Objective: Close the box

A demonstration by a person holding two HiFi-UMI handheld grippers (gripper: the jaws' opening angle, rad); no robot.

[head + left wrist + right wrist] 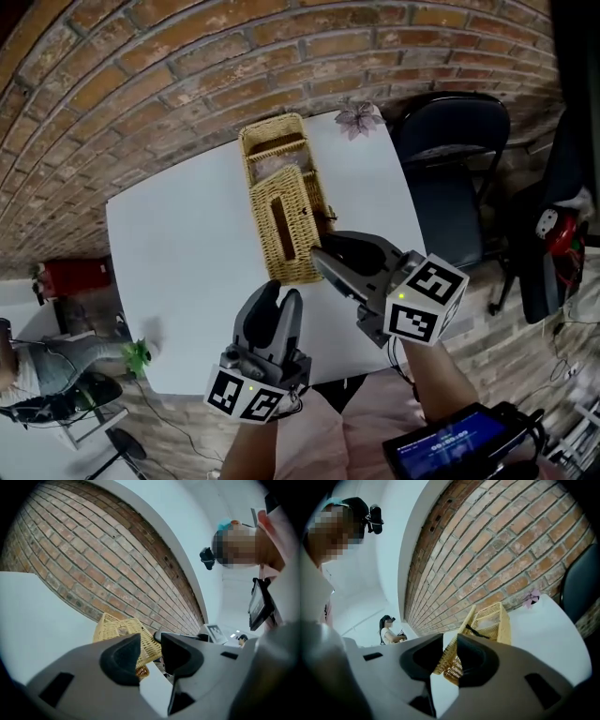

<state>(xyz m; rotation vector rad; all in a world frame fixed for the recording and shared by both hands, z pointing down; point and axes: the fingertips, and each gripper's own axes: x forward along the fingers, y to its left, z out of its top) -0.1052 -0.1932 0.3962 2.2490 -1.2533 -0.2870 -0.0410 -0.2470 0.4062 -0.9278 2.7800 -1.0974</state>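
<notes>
A wicker box (274,142) lies on the white table (178,253), and its wicker lid (281,223) with a slot stands raised toward me. My right gripper (322,256) is at the lid's near right edge. In the right gripper view the lid's edge (457,637) runs between the two pads of the right gripper (450,649), which are shut on it. My left gripper (279,292) hovers just short of the lid's near end. In the left gripper view the left gripper (150,645) is open with nothing in it, and the box (123,629) shows beyond the gap.
A black chair (450,159) stands past the table's right edge. A pink flower (358,119) lies at the far right corner. A brick wall (187,56) runs behind the table. A red object (75,277) and a green one (139,354) are off the left side.
</notes>
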